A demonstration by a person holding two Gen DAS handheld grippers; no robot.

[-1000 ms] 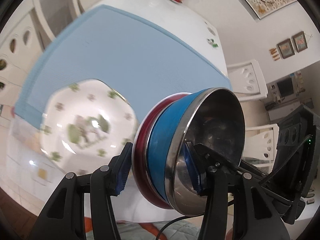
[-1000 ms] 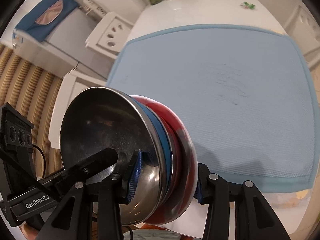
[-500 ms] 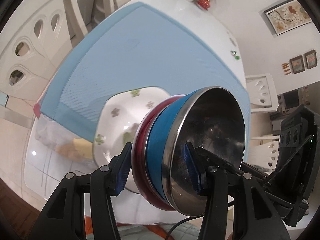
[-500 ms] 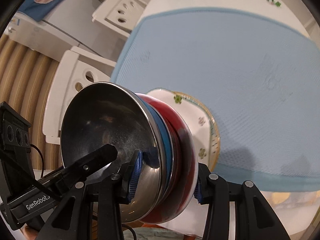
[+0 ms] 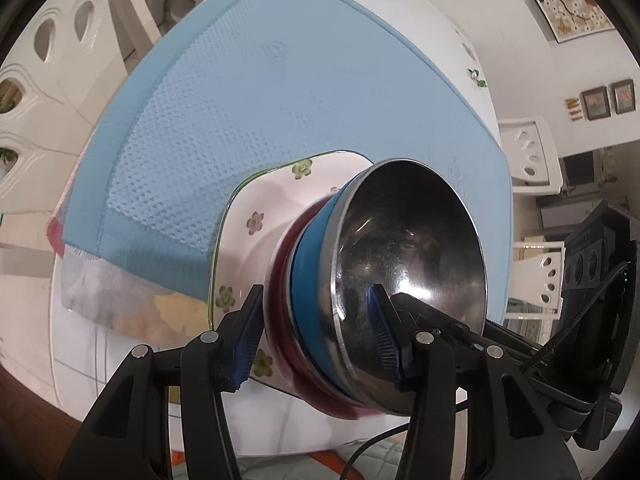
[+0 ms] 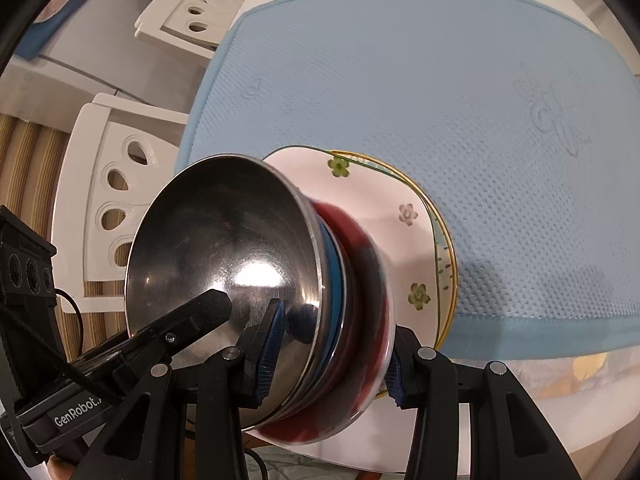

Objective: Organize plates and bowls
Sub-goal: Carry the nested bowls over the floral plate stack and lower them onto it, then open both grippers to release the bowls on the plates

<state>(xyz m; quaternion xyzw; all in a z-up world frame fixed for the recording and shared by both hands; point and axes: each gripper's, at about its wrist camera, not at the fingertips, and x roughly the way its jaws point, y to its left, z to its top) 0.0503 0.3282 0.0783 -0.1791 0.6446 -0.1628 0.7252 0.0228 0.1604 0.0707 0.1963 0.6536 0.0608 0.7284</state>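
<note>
White chairs ring the tabletop with its blue mat. From the left wrist, the left tool pinches a nested stack: steel bowl inside blue bowl inside red bowl. A second ago the stack hung clear of the mat; now it sits low over the flowered plate at the mat's near edge.

From the right wrist, the right tool clamps the same stack's opposite rim, steel bowl nearest, red bowl against the flowered plate, which was unseen here a second ago.
</note>
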